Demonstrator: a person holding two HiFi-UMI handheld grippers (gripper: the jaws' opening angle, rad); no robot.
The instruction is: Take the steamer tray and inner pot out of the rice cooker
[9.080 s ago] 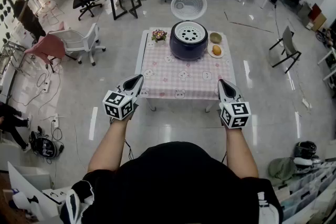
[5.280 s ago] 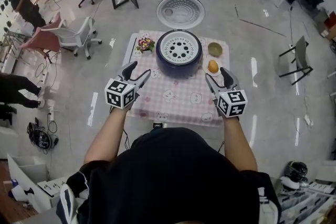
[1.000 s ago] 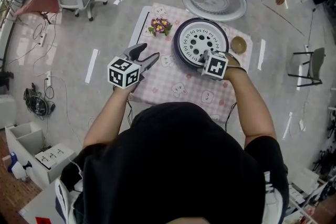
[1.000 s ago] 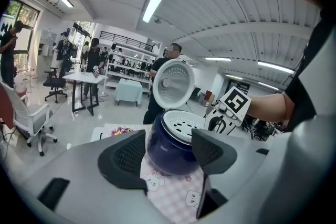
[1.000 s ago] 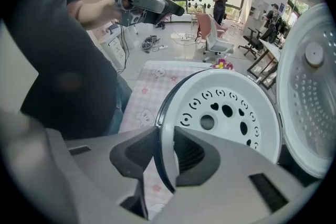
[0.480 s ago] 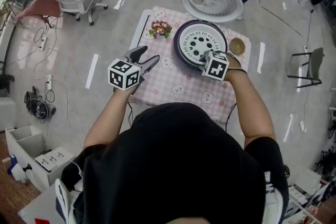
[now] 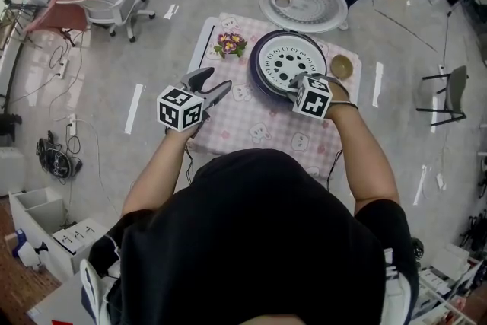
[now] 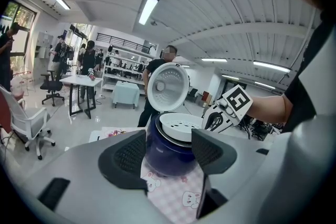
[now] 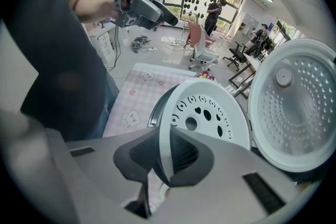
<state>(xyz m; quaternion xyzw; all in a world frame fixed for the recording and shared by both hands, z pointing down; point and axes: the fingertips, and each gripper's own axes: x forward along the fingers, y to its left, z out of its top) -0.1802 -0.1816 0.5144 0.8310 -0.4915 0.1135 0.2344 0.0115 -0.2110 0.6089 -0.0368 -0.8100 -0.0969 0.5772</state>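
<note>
your right hand-held gripper [image 7: 295, 86], its jaws just closed further, clamps the steamer tray [image 7: 288, 63] at its 5 o'clock rim. your left hand-held gripper [image 7: 214, 80] hovers at the tray's 8 o'clock — jaws apart, empty.

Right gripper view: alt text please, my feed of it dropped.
The right tongs have just closed on the near rim of the white steamer tray, which tilts up from the dark rice cooker. The open lid stands at right; the left tongs hover at upper left.
</note>
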